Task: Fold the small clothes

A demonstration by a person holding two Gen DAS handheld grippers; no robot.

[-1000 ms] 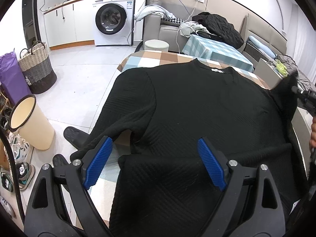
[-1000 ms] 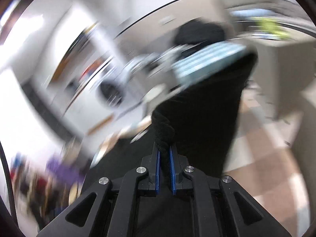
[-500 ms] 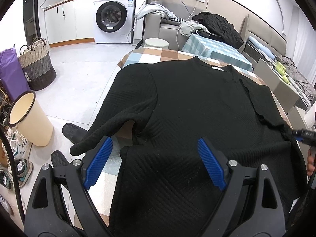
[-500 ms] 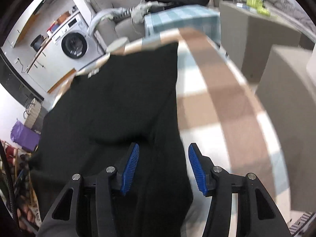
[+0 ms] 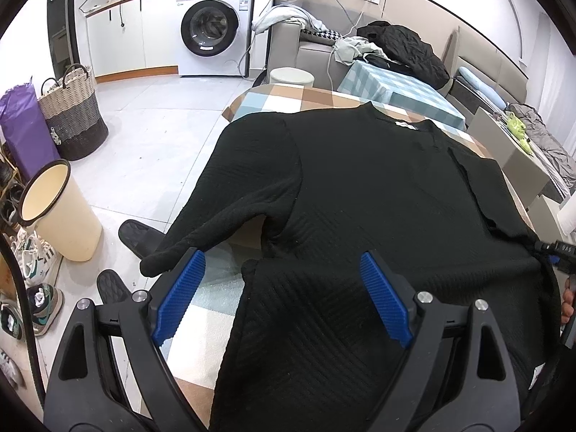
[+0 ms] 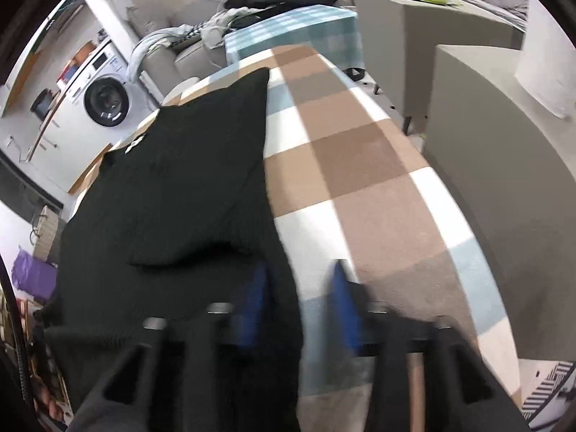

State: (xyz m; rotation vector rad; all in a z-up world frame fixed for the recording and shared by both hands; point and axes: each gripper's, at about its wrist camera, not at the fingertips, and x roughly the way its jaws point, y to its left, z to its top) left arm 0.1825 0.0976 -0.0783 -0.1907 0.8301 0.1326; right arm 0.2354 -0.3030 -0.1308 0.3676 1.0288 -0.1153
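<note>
A black knit sweater (image 5: 360,198) lies flat on the checked table (image 5: 273,97), collar at the far end. Its right sleeve (image 6: 201,180) is folded inward over the body. The left sleeve (image 5: 216,226) droops off the table's left side. My left gripper (image 5: 279,257) hovers open over the near hem, gripping nothing. My right gripper (image 6: 298,268) points down at the sweater's (image 6: 162,198) right edge, low on the table (image 6: 342,151). Its jaws are closing, with the fabric's edge between them and a gap still showing at the pads. In the left wrist view it sits at the far right (image 5: 554,252).
On the floor to the left stand a cream bin (image 5: 57,212), a woven basket (image 5: 73,115), black slippers (image 5: 136,234) and shoes. A washing machine (image 5: 212,25) and a sofa with piled clothes lie beyond. A grey cabinet (image 6: 504,144) stands close on the table's right.
The right gripper was shut on the raised right sleeve; it let go, and the sleeve now lies folded over the body. That gripper dropped to the sweater's right edge. The left gripper stayed put.
</note>
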